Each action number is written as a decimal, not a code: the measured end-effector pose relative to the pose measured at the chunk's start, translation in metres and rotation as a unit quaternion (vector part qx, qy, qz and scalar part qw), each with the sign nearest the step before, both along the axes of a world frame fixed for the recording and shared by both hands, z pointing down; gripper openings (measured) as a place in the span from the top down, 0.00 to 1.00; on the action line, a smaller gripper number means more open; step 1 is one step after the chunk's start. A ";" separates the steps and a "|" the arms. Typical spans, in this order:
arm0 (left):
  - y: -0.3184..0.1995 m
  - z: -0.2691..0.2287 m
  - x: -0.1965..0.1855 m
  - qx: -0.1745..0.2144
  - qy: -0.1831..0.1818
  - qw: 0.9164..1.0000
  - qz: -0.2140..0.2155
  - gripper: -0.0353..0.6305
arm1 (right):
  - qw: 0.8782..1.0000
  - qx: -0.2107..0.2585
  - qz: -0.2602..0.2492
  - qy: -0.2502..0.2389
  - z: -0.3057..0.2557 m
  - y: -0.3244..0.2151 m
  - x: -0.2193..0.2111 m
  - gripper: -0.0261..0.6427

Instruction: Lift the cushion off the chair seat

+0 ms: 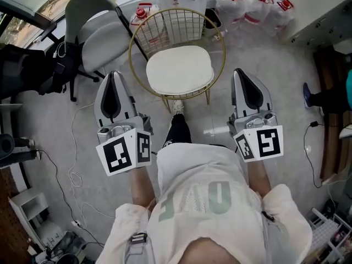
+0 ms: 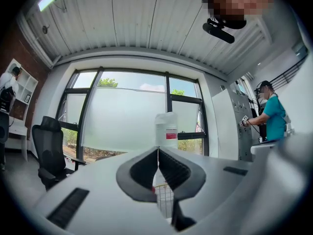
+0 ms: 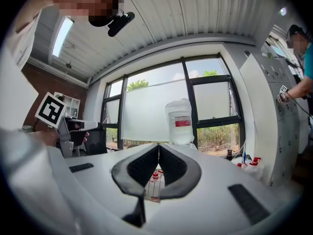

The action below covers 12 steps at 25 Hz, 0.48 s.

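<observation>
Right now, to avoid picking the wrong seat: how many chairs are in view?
3: the wire chair ahead, holding the cushion; a grey chair to its left; a black chair farther left.

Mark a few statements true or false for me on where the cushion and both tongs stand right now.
1. The cushion lies on the seat of the wire chair. True.
2. The left tongs are clamped on the cushion. False: their jaws are shut on nothing, short of the chair.
3. The right tongs are shut and empty. True.
4. The cushion is black. False: it is white.
5. Jugs with red caps stand on the floor beyond the chair. True.
</observation>
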<state>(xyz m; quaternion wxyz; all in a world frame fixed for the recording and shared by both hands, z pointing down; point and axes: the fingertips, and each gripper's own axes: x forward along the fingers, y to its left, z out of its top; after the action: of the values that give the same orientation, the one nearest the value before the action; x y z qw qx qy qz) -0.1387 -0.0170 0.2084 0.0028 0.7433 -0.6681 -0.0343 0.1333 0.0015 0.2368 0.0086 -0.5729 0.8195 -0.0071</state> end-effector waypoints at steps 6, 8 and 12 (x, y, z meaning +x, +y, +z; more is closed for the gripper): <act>-0.111 -0.010 -0.020 0.006 0.004 1.000 0.021 0.93 | 1.000 0.002 0.002 -0.002 -0.014 -0.103 -0.026 0.94; -0.136 -0.015 -0.018 0.007 0.005 1.000 0.026 0.93 | 1.000 -0.001 0.004 -0.006 -0.018 -0.125 -0.026 0.94; -0.176 -0.008 -0.019 -0.013 0.010 1.000 0.022 0.93 | 1.000 -0.016 -0.001 -0.006 -0.014 -0.162 -0.028 0.94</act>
<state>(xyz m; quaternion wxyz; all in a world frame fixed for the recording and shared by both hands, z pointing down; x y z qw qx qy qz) -0.1580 -0.1926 0.2001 0.0204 0.7574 -0.6518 -0.0332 0.1056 -0.1605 0.2231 0.0041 -0.5721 0.8198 -0.0239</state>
